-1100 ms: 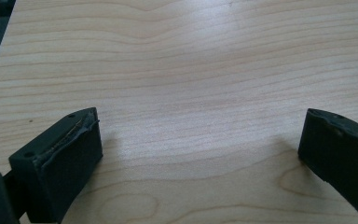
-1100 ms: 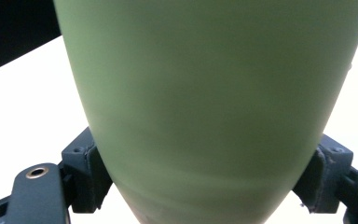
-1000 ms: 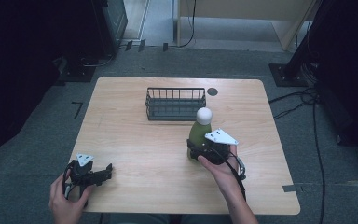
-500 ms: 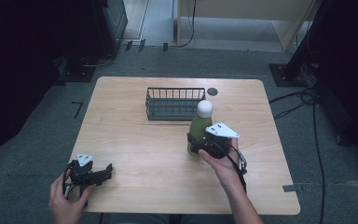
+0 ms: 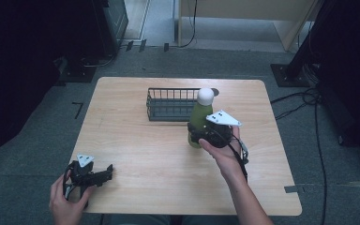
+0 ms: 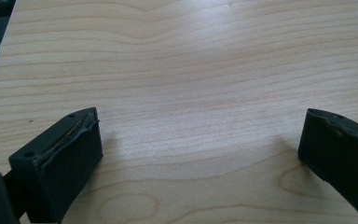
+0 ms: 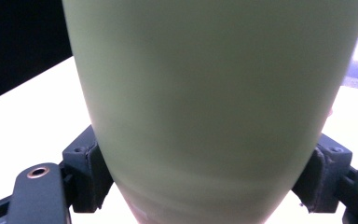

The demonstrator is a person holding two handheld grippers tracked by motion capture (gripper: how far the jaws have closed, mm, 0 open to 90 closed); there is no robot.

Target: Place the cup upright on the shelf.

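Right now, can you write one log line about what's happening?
right gripper: shut on green bottle | left gripper: open, over bare table | wire basket: behind bottle

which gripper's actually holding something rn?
The right gripper: its jaws are clamped on the green bottle beside the wire basket. The left gripper sits open at the table's near-left edge, nothing between its jaws.

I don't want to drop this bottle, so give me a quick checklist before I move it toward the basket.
1. Right tongs closed on green bottle: ok, jaws press both sides in the right gripper view.
2. Bottle upright: ok.
3. White cap on: ok.
4. Wire basket free of objects: ok, as far as visible.
5. Left tongs open, resting apart at the table edge: ok.
6. Bottle lifted off table: cannot tell.
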